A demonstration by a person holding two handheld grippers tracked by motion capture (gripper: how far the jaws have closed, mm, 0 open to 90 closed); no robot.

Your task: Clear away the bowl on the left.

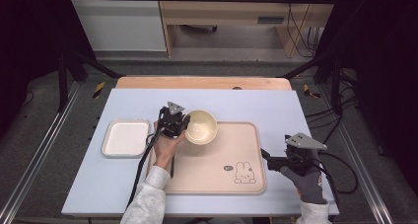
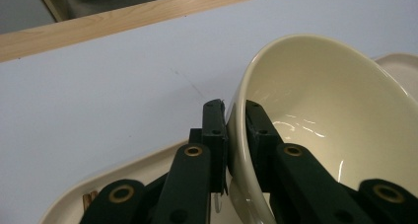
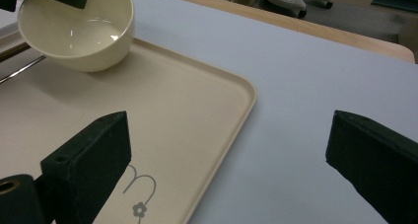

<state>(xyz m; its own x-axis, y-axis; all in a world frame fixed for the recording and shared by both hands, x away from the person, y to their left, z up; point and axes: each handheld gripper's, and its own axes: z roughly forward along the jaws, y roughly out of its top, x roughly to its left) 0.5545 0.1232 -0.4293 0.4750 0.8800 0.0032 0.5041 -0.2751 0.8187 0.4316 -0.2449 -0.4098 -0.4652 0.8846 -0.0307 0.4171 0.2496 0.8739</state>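
The left gripper (image 1: 183, 128) has its jaws pinched on the rim of the cream bowl (image 1: 201, 127), holding it tilted at the tray's (image 1: 217, 184) far left corner. The placing step seems under way; next, level the bowl, then release. The right gripper (image 1: 270, 160) waits, jaws wide, beside the tray.

A white square dish (image 1: 125, 137) sits on the pale blue table cover (image 1: 256, 103), left of the beige tray (image 1: 231, 150), whose near right corner bears a rabbit drawing (image 1: 244, 173).
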